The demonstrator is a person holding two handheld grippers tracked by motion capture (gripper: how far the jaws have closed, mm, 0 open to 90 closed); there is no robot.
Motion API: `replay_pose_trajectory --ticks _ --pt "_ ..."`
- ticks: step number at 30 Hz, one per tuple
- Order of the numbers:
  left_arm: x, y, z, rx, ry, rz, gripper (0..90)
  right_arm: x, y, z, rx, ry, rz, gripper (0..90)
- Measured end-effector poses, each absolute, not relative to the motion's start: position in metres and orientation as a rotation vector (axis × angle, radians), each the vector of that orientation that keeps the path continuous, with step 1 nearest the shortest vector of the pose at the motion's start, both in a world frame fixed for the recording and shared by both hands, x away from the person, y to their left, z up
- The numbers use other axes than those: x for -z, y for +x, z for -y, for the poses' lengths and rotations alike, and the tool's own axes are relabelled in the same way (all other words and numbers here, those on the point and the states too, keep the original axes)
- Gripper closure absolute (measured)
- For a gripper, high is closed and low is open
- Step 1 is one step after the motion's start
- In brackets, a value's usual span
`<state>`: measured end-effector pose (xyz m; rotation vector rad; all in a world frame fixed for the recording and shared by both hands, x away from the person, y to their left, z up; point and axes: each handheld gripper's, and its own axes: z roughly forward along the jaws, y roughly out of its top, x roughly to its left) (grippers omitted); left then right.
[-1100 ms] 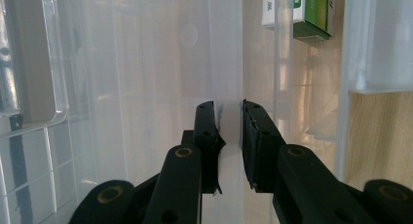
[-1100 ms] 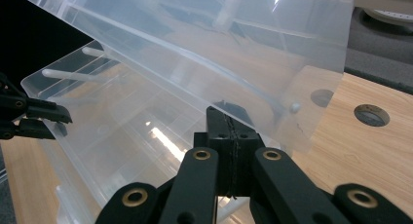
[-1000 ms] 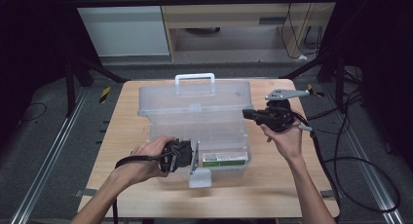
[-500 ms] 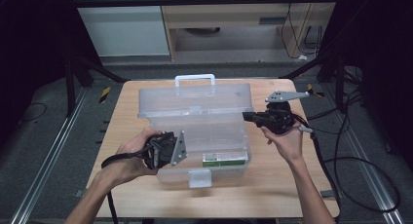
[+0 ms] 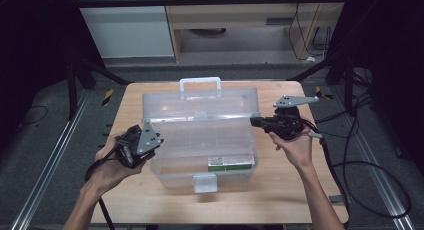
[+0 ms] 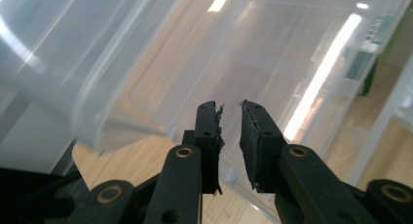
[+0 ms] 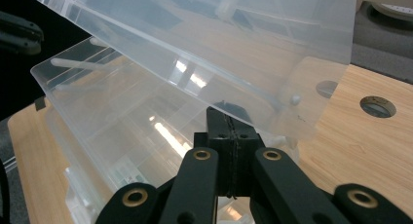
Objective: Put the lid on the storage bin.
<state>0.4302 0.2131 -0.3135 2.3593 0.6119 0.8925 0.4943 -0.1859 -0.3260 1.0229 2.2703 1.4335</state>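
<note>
A clear plastic box (image 5: 186, 149) stands mid-table with its lid (image 5: 200, 104) raised at the back. A green-and-white carton (image 5: 231, 163) lies inside by the front wall and appears as a green edge (image 6: 377, 53) in the left gripper view. My left gripper (image 5: 150, 149) hovers just outside the box's left wall. Its jaws (image 6: 231, 109) have just been closing and stand a narrow gap apart with nothing between them. My right gripper (image 5: 254, 121) is shut at the box's right rear corner, tips (image 7: 226, 111) against the rim under the lid.
The wooden table (image 5: 150, 205) has bare strips in front of and beside the box. A white latch (image 5: 205, 182) hangs at the box front, and a handle (image 5: 200, 82) tops the lid. Cables (image 5: 360, 180) trail off the right edge.
My left gripper has drawn back leftward from beside the carton to outside the box's left wall. The carton stays put. The right gripper has not moved.
</note>
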Motion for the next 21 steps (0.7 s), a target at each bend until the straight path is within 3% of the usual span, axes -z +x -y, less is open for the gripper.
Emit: replay_pose_trajectory --ticks 11,21 --pt "0.331 0.440 -0.243 -0.847 2.183 -0.858 84.5 0.330 0.488 0.187 -1.422 1.017 -2.284 90.0" --pt "0.341 0.444 -0.246 -0.815 2.148 -0.904 86.4 0.337 0.479 0.188 -1.396 1.009 -2.301 90.0"
